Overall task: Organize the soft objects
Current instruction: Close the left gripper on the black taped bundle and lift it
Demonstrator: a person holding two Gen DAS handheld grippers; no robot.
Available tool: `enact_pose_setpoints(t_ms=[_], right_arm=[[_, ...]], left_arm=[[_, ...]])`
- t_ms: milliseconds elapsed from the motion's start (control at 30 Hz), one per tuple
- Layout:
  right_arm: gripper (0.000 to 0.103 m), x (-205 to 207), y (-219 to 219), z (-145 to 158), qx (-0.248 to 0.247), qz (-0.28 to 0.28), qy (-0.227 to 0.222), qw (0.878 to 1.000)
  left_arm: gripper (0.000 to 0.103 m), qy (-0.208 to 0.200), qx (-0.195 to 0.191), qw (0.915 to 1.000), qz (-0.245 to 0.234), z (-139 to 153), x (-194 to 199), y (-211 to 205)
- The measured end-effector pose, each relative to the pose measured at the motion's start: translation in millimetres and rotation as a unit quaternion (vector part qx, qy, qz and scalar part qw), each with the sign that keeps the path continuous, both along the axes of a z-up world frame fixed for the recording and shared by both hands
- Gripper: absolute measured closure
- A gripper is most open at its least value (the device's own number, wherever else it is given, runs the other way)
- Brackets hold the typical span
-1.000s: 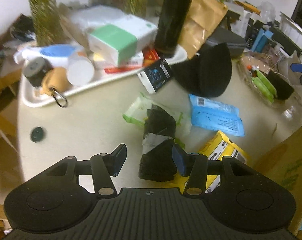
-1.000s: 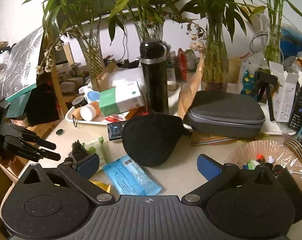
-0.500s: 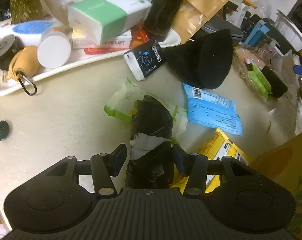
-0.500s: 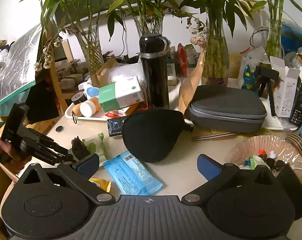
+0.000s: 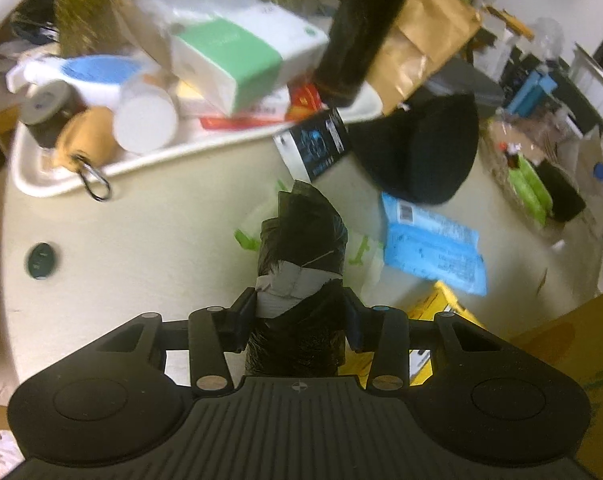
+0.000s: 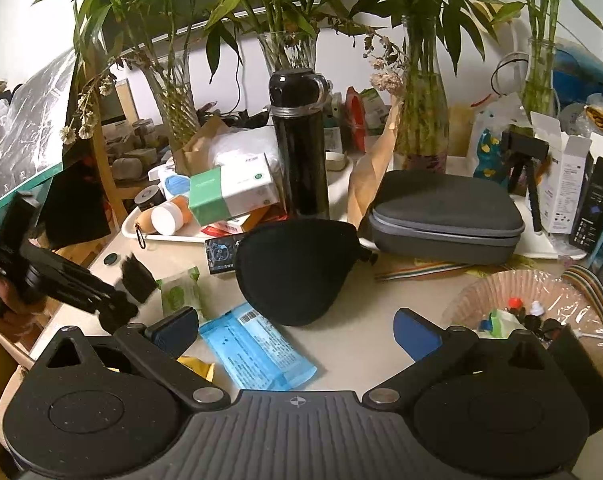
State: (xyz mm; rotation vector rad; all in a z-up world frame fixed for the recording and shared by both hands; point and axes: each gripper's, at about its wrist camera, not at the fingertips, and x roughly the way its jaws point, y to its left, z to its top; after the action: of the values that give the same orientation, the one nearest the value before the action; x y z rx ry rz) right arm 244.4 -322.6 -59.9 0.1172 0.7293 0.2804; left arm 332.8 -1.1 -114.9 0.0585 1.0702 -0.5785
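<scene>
My left gripper (image 5: pixel 299 312) is shut on a black plastic bag roll (image 5: pixel 301 248) with a grey band and holds it lifted above the table; the roll also shows in the right wrist view (image 6: pixel 135 278). Under it lies a green-and-white wipes pack (image 5: pixel 365 248). A blue wipes pack (image 5: pixel 433 246) and a black soft pouch (image 5: pixel 417 156) lie to the right. My right gripper (image 6: pixel 297 332) is open and empty above the blue wipes pack (image 6: pixel 257 350), in front of the black pouch (image 6: pixel 297 268).
A white tray (image 5: pixel 205 148) holds a tissue box (image 5: pixel 229 60), jars and a black flask (image 6: pixel 299 144). A grey zip case (image 6: pixel 445 216) and a wrapped basket (image 6: pixel 517 308) stand right. A yellow packet (image 5: pixel 437 316) and a cardboard box (image 5: pixel 581 360) sit near the table's edge.
My left gripper closed on the black bag roll and lifted it off the green wipes pack. The right gripper stayed open and barely moved.
</scene>
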Motion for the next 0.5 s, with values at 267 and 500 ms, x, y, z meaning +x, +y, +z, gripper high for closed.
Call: enact_pose_setpoints(t_ms=[267, 500], right_arm=[[0.0, 4, 3, -5, -0.01, 0.01, 0.003, 1.0], [0.0, 19, 12, -13, -0.016, 0.05, 0.014, 0.999]], left_arm=[[0.06, -0.056, -0.006, 0.9964, 0.063, 49, -21, 18], [0.06, -0.079, -0.006, 0.9944, 0.07, 66, -49, 23]])
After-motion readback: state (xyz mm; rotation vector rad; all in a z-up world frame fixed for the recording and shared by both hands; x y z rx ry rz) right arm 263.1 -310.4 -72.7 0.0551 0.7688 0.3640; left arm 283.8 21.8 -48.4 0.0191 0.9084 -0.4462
